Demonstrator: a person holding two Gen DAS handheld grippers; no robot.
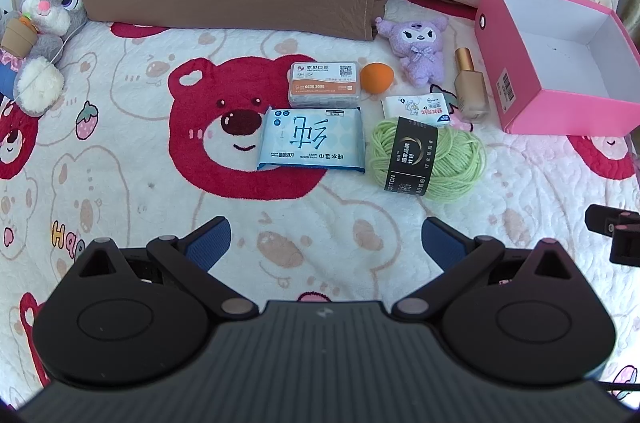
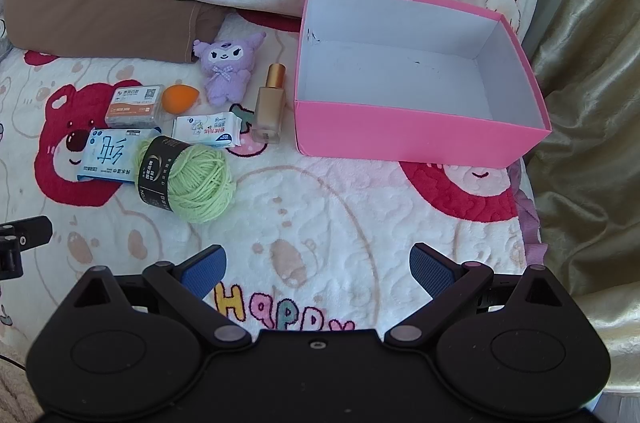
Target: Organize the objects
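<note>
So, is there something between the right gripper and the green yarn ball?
Nothing visible stands between them. The right gripper is open and empty above bare blanket, and the green yarn ball lies ahead to its left, nearest of the items.

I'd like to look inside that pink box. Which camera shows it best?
The right wrist view: the whole box sits in frame, its white inside bare. The left wrist view pushes the box to the right edge, cut off and distorted.
</note>
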